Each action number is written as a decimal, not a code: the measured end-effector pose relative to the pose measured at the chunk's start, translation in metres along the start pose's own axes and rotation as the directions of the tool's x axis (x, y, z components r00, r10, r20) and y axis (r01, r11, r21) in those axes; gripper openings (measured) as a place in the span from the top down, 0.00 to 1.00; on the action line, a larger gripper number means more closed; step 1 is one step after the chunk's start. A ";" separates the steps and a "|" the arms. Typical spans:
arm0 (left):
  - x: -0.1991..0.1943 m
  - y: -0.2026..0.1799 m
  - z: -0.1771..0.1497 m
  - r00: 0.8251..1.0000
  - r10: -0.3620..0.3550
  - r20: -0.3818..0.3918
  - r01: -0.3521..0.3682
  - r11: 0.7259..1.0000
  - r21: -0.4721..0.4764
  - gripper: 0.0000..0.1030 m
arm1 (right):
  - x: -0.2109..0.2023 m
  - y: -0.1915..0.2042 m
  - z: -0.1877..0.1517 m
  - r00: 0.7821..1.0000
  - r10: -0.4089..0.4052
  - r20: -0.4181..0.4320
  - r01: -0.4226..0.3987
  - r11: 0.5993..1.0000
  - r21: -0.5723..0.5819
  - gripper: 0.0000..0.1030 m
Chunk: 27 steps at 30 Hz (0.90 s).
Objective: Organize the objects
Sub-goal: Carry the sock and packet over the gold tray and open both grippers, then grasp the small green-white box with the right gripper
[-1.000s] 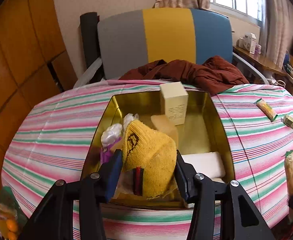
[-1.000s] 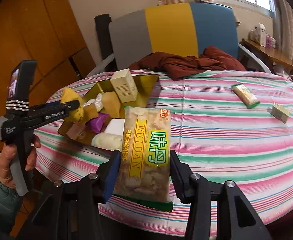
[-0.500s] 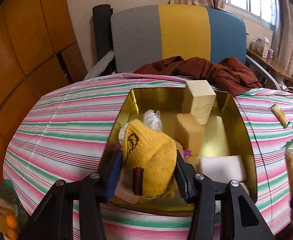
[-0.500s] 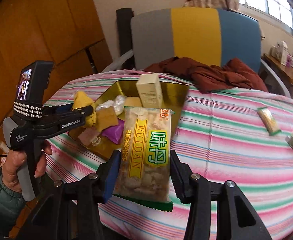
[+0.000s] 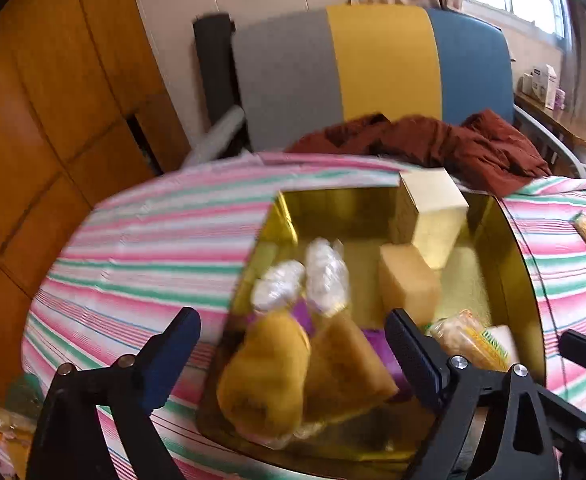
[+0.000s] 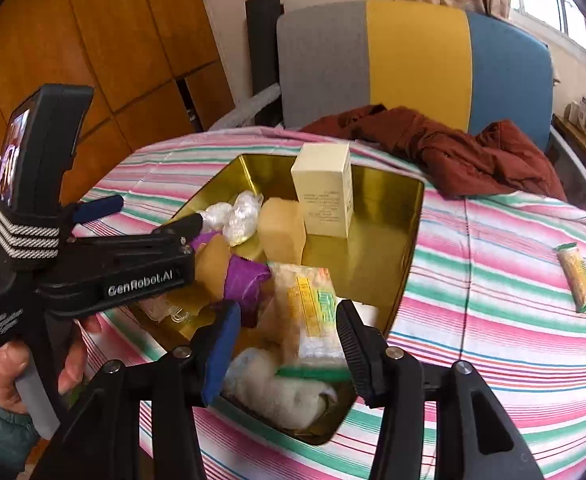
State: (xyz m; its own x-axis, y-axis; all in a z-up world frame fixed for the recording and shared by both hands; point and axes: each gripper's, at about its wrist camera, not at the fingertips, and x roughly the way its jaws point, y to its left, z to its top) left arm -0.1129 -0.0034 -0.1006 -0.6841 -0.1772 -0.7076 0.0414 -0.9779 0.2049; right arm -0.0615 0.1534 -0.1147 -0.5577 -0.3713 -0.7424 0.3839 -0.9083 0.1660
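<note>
The left claw [image 5: 291, 350] has just been opening and stands wide, and the yellow sock [image 5: 265, 376] lies free in the gold tin [image 5: 529, 280] below it, next to a purple wrapper [image 6: 245, 278]. It should lift straight up so it does not drag the sock out. The right claw [image 6: 289, 338] hangs over the near end of the tin with the snack bag [image 6: 311, 312] between its sides; I think it should go low before letting go, so the bag lands flat. More snacks wait on the striped worktop [image 6: 493, 280].
</note>
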 end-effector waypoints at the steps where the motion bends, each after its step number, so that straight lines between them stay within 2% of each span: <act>1: -0.002 0.000 0.000 1.000 0.003 0.003 -0.003 1.000 0.004 0.07 | -0.006 -0.004 -0.004 1.000 -0.010 0.013 0.010 1.000 0.011 0.51; 5: -0.010 0.007 0.000 1.000 -0.006 0.018 0.007 1.000 -0.025 0.04 | -0.031 -0.029 -0.027 0.999 -0.024 0.041 0.020 0.997 0.080 0.49; 8: -0.017 0.011 -0.002 1.000 -0.029 0.010 0.030 0.998 -0.056 0.03 | -0.050 -0.055 -0.050 0.996 -0.082 0.040 0.076 0.988 0.132 0.46; 11: -0.026 0.006 -0.004 0.999 -0.045 0.013 0.045 0.998 -0.039 0.03 | -0.068 -0.095 -0.079 0.989 -0.148 0.021 0.140 0.964 0.227 0.43; 15: -0.041 -0.010 -0.005 0.995 -0.101 0.024 0.102 0.995 -0.023 0.02 | -0.095 -0.155 -0.124 0.966 -0.257 -0.021 0.246 0.894 0.376 0.43; 20: -0.055 -0.041 -0.007 0.986 -0.165 0.013 0.165 0.986 0.025 0.01 | -0.130 -0.213 -0.159 0.919 -0.388 -0.063 0.370 0.800 0.472 0.43; 24: -0.063 -0.069 -0.012 0.977 -0.212 -0.004 0.212 0.975 0.064 0.01 | -0.137 -0.242 -0.164 0.893 -0.442 -0.091 0.432 0.779 0.455 0.42; 26: -0.065 -0.082 -0.014 0.974 -0.227 -0.018 0.228 0.969 0.090 0.01 | -0.135 -0.253 -0.156 0.877 -0.468 -0.104 0.472 0.802 0.367 0.42; 27: -0.066 -0.091 -0.016 0.973 -0.229 -0.023 0.231 0.967 0.109 0.01 | -0.133 -0.258 -0.150 0.860 -0.497 -0.110 0.506 0.808 0.304 0.42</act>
State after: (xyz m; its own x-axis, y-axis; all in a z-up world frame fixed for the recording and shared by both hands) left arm -0.0592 0.0960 -0.0835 -0.6584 0.0494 -0.7510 -0.1972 -0.9743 0.1088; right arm 0.0243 0.4663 -0.1564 -0.5899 0.1535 -0.7928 -0.1955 -0.9797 -0.0443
